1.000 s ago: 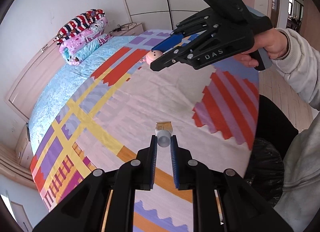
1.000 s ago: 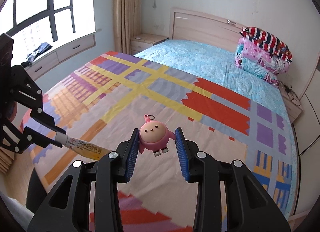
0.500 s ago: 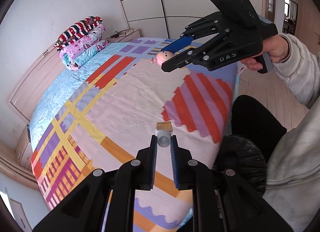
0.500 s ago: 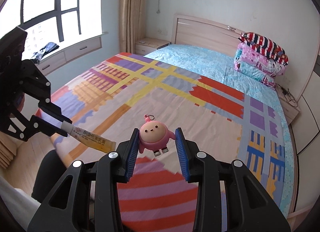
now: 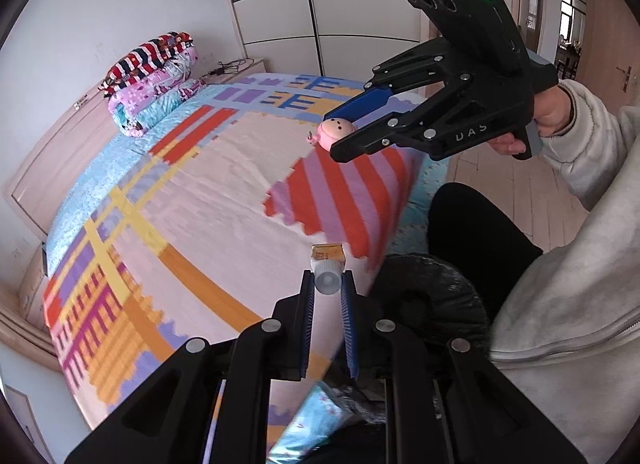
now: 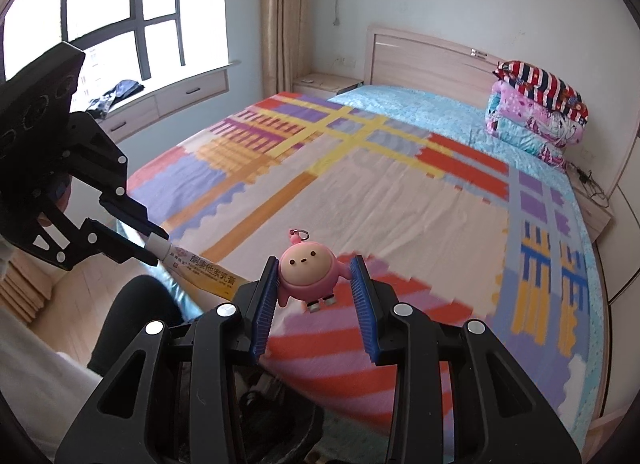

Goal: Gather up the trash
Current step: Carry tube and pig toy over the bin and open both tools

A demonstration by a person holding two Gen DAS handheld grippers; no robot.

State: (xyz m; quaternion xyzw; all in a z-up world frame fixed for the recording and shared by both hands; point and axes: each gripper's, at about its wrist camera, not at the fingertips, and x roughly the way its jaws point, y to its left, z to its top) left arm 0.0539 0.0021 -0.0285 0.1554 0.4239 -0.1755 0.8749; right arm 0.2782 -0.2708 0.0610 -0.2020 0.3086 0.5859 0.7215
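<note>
My left gripper (image 5: pixel 327 284) is shut on the white cap end of a yellow ointment tube (image 5: pixel 327 257), held in the air over the bed's near edge. The tube also shows in the right wrist view (image 6: pixel 202 274), sticking out of the left gripper (image 6: pixel 154 244). My right gripper (image 6: pixel 314 284) is shut on a pink round toy keychain (image 6: pixel 306 272), held above the bed's foot end. In the left wrist view the right gripper (image 5: pixel 344 136) and the pink toy (image 5: pixel 335 132) are up and to the right. A black trash bag (image 5: pixel 432 304) gapes open just below and right of the left gripper.
The bed (image 6: pixel 400 192) has a colourful patterned cover. Folded quilts (image 6: pixel 536 112) lie stacked at the headboard. The person's black-clad leg (image 5: pixel 472 224) and grey sleeve (image 5: pixel 580 136) are at the right. A window seat (image 6: pixel 160 104) runs along the left wall; wood floor lies beside the bed.
Both grippers have pulled back from over the bed toward its foot edge, each still holding its item. The black bag has come into view under the left gripper.
</note>
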